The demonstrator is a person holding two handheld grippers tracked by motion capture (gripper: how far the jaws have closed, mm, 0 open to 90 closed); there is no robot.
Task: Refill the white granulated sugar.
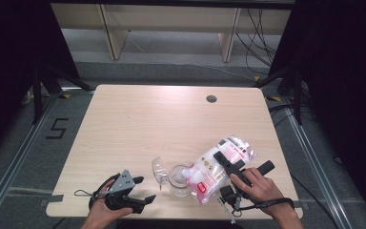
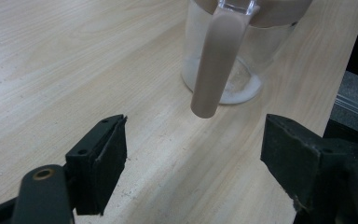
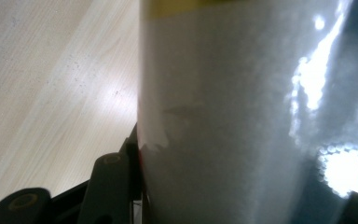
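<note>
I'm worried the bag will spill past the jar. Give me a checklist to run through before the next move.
1. Bag gripped by the right hand-held gripper: ok, jaws clamp its sides.
2. Bag mouth over the jar opening: ok, it appears to reach the rim.
3. Jar upright on the table: ok.
4. Jar steadied by the left hand-held gripper: not ok, jaws open, apart from the jar.
5. Jar lid out of the way: ok, hinged open.
6. How full the jar is: cannot tell.
</note>
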